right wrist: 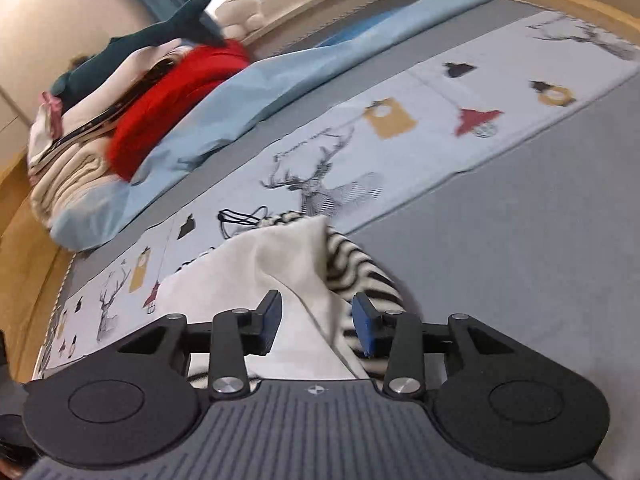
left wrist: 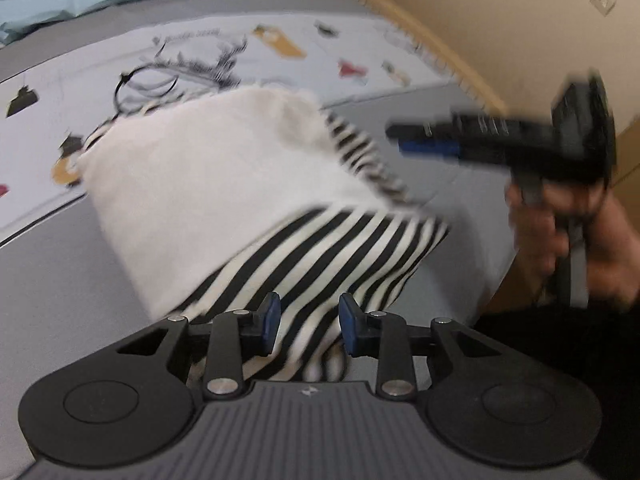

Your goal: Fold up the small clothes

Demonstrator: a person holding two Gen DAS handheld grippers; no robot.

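Looking down both tools, we've got a small black-and-white striped garment (left wrist: 336,248) lying on the grey bed sheet (left wrist: 60,280), its plain white inner side (left wrist: 208,184) folded up over the stripes. Our left tool (left wrist: 306,324) sits low over the striped end, blue pads (left wrist: 272,316) parted with cloth between them; whether they actually pinch it, we cannot tell. Our right tool (right wrist: 316,322) hangs just above the white fold, pads apart, gripping nothing; from the left view it's a blur in a hand (left wrist: 560,232). Behind the garment runs a pale printed panel with deer and houses (right wrist: 400,148), then a light blue sheet (right wrist: 280,80) and a red cloth (right wrist: 176,96) on a stack of folded linens (right wrist: 72,176).
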